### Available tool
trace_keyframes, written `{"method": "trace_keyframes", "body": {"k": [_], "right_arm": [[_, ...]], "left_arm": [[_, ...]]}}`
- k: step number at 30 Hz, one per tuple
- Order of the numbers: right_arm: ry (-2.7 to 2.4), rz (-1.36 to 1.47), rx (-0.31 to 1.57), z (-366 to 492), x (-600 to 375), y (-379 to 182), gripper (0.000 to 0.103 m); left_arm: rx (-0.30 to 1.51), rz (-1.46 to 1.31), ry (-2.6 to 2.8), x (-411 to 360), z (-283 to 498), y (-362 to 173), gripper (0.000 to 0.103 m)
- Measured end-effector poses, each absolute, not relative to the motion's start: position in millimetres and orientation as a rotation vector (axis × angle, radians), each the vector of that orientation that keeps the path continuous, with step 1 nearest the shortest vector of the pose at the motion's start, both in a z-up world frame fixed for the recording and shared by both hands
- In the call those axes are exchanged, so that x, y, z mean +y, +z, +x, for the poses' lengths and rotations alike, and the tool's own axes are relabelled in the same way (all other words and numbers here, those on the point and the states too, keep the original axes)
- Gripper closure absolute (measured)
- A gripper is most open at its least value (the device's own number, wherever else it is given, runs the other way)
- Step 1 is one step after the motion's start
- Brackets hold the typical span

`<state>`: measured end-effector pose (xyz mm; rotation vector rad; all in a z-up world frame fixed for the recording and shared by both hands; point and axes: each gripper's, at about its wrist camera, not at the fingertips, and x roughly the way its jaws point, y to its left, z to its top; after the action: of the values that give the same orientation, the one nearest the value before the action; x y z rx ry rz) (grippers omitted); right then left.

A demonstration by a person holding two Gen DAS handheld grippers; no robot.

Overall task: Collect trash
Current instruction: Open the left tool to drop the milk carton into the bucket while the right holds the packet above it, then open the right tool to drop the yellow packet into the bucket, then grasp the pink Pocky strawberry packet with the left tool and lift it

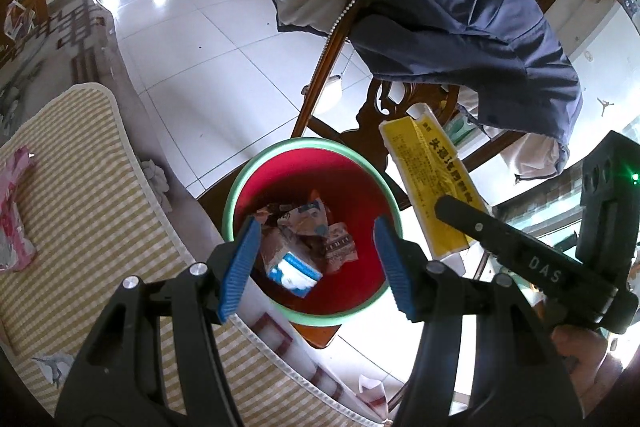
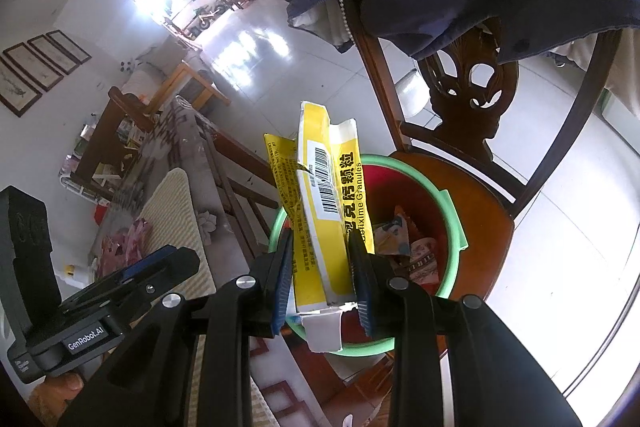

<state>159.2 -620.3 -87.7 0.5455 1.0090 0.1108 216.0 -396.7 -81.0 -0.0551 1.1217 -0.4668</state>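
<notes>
A red bin with a green rim (image 1: 232, 195) (image 2: 452, 211) stands on a wooden chair seat and holds several crumpled wrappers and a small blue-and-white carton (image 1: 296, 271). My left gripper (image 1: 316, 267) is open and empty, just above the bin's mouth. My right gripper (image 2: 320, 275) is shut on a flattened yellow medicine box (image 2: 320, 187) and holds it upright over the bin's near rim. The box also shows in the left wrist view (image 1: 428, 179), at the bin's right edge.
A navy jacket (image 1: 460, 11) hangs over the carved chair back (image 2: 472, 103). A striped cushion (image 1: 80, 195) lies to the left with a pink wrapper (image 1: 12, 211) on it. A crumpled tissue (image 1: 156, 179) lies beside the cushion. White tiled floor lies beyond.
</notes>
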Motion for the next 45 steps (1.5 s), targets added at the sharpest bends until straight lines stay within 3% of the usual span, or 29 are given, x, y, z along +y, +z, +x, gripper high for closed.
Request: {"method": "trace_keyframes", "body": {"k": [6, 8, 9, 27, 33, 45], "right_arm": [[0.110, 0.572, 0.996, 159.1, -620.5, -87.1, 0.068], [0.101, 0.586, 0.992, 159.1, -620.8, -87.5, 0.055], [0.093, 0.586, 0.985, 157.7, -620.7, -86.8, 0.053], [0.145, 0.520, 1.015, 154.5, -564.1, -77.9, 0.051], [0.182, 0.476, 1.032, 152.1, -520.9, -74.8, 0.050], [0.261, 0.388, 1.081, 135.5, -407.2, -76.2, 0.047]], "left_arm": [[1.119, -0.043, -0.454, -394.9, 217.2, -79.6, 0.043], [1.108, -0.047, -0.449, -391.4, 215.0, -76.0, 0.039], [1.100, -0.050, -0.449, -389.9, 214.1, -73.8, 0.039], [1.027, -0.116, -0.393, -323.7, 185.7, -51.6, 0.035], [1.030, -0.171, -0.301, -259.9, 173.8, -58.0, 0.035], [1.066, -0.300, 0.081, -43.4, 135.6, -89.0, 0.035]]}}
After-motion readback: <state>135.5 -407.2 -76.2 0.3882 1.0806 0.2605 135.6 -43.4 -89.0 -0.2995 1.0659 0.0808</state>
